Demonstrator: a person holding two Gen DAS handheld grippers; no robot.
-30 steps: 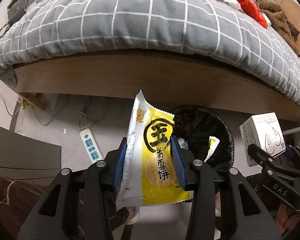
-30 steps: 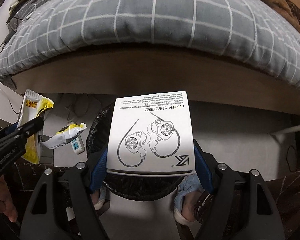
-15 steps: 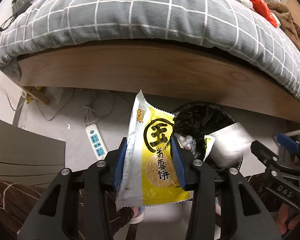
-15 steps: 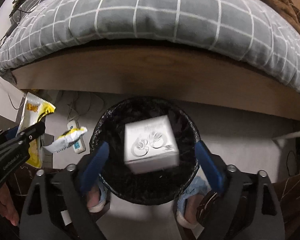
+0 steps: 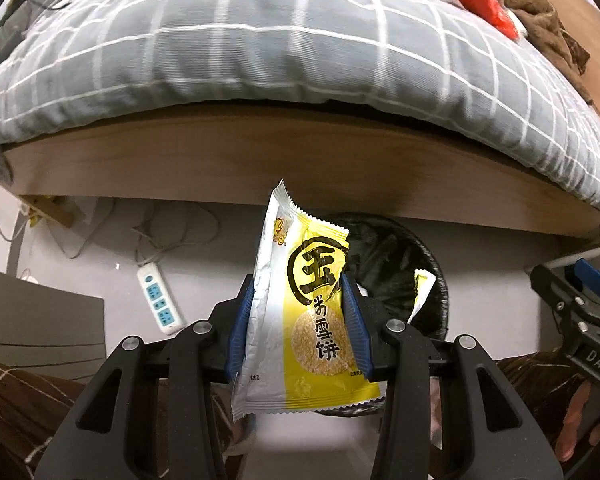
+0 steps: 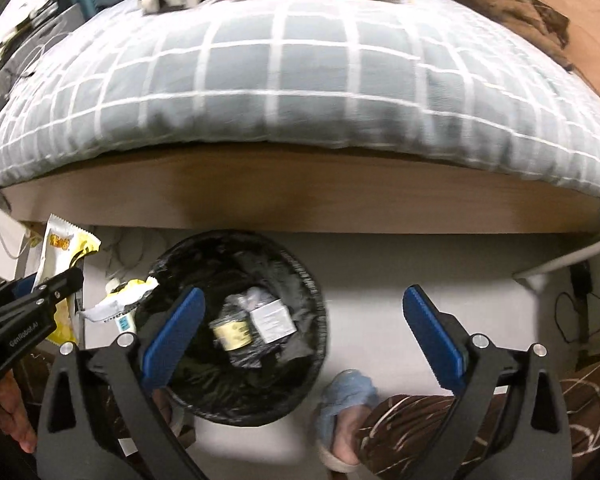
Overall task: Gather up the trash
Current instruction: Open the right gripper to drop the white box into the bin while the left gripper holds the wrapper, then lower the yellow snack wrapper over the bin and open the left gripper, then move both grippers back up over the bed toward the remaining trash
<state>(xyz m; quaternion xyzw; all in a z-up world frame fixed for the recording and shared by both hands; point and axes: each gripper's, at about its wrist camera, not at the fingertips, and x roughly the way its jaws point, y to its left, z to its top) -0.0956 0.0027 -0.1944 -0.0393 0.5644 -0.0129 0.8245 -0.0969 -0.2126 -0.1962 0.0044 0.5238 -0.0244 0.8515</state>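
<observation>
My left gripper point(image 5: 298, 292) is shut on a yellow and white snack wrapper point(image 5: 312, 320), held upright just left of a black-lined trash bin point(image 5: 404, 248) on the floor. A second crumpled yellow wrapper piece point(image 5: 422, 292) shows behind its right finger; what holds it is hidden. In the right wrist view my right gripper point(image 6: 302, 292) hangs over the bin's rim point(image 6: 300, 276), its jaws opening wide with nothing between them. A white box point(image 6: 272, 320) lies inside the bin among other trash. The left gripper point(image 6: 56, 286) and its wrapper point(image 6: 60, 244) appear at the left.
A bed with a grey checked duvet point(image 5: 300, 40) and wooden side board point(image 5: 260, 160) runs behind the bin. A white power strip point(image 5: 158, 300) and cables lie on the floor at left. A person's foot in a blue slipper point(image 6: 348, 404) stands beside the bin.
The right gripper's jaws spread and let go of the white box, which dropped into the bin. The right gripper shifted rightward. The left gripper kept its hold on the wrapper.
</observation>
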